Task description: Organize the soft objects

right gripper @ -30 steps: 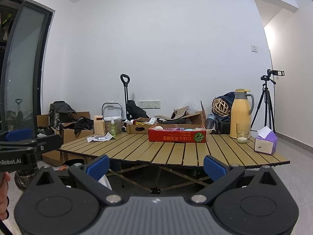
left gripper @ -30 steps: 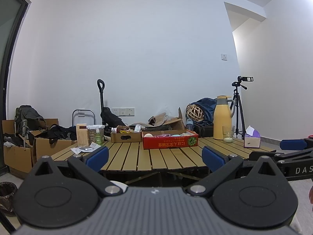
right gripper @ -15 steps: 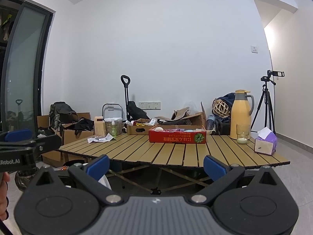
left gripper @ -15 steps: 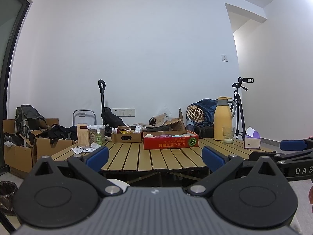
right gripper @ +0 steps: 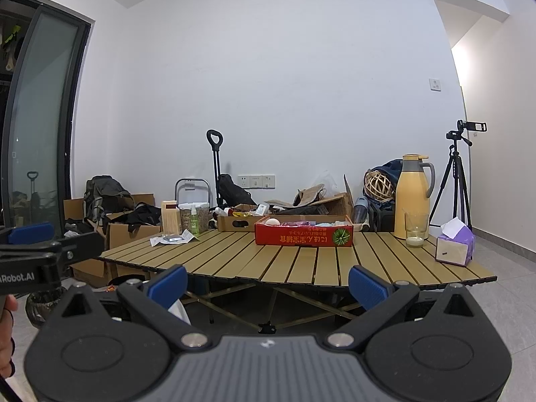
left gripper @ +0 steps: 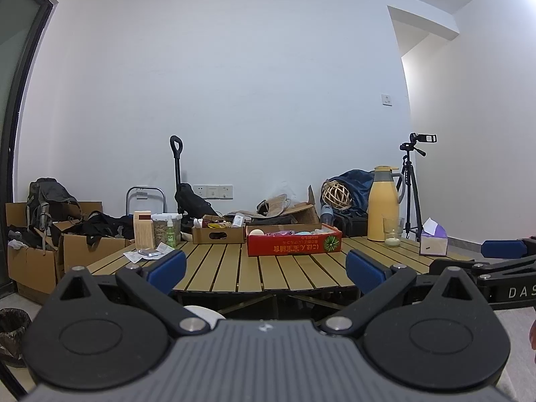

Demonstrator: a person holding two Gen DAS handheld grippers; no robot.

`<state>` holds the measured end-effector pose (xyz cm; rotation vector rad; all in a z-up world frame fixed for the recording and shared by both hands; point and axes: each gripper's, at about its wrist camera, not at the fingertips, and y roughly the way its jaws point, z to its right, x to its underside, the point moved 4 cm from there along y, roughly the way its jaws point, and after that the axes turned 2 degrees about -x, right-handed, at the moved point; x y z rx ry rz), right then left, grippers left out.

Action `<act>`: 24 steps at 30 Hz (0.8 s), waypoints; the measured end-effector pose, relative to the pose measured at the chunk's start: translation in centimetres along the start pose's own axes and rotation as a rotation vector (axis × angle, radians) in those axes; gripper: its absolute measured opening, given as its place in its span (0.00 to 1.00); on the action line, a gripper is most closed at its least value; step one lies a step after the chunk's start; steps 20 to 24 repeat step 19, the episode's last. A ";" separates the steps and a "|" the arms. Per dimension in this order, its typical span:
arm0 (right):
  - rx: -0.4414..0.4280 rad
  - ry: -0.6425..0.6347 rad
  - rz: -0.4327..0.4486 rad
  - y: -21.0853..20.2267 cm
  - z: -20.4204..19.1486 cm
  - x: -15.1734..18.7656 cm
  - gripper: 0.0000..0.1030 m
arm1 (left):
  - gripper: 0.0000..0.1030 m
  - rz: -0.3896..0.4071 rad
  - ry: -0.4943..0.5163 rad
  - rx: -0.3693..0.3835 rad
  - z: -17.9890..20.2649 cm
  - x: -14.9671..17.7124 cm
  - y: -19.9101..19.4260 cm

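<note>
While both grippers hang back short of the near edge, the slatted table (right gripper: 301,261) fills the space ahead of the fingers in both views, its near part bare, probably kept free as working room. Red box (right gripper: 303,236) sits straight ahead of the right gripper (right gripper: 268,283), well beyond the fingertips, and ahead between the pads of the left gripper (left gripper: 266,276) too; central spot looks picked so either side can reach it. Soft objects (right gripper: 301,223) show only as pale, pink and teal tops over the box's rim, so they lie inside it now; can't tell count or whether they're sorted. That fits a box still to be emptied or one already filled, no way to pick from this. Yellow jug (right gripper: 412,197) stands beyond and right of the right fingertips, glass (right gripper: 415,231) just in front of it, tissue box (right gripper: 455,246) nearer the right edge: likely parked out of the work lane. Brown carton (left gripper: 217,234) sits behind-left of the red box, papers (left gripper: 147,253) beyond the left pad. Both sets of fingers spread wide, nothing between them, level and pointed at the table: a ready or rest pose, my guess.
</note>
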<state>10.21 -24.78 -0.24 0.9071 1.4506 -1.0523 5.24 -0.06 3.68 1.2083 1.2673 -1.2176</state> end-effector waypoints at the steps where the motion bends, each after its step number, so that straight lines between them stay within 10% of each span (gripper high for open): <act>1: 0.000 0.000 0.001 0.0 0.0 0.0 1.00 | 1.00 0.000 0.001 0.000 0.1 0.0 0.0; 24: 0.011 0.019 0.017 5.1 1.3 -0.8 1.00 | 1.00 -0.009 0.017 0.055 0.6 -0.3 6.6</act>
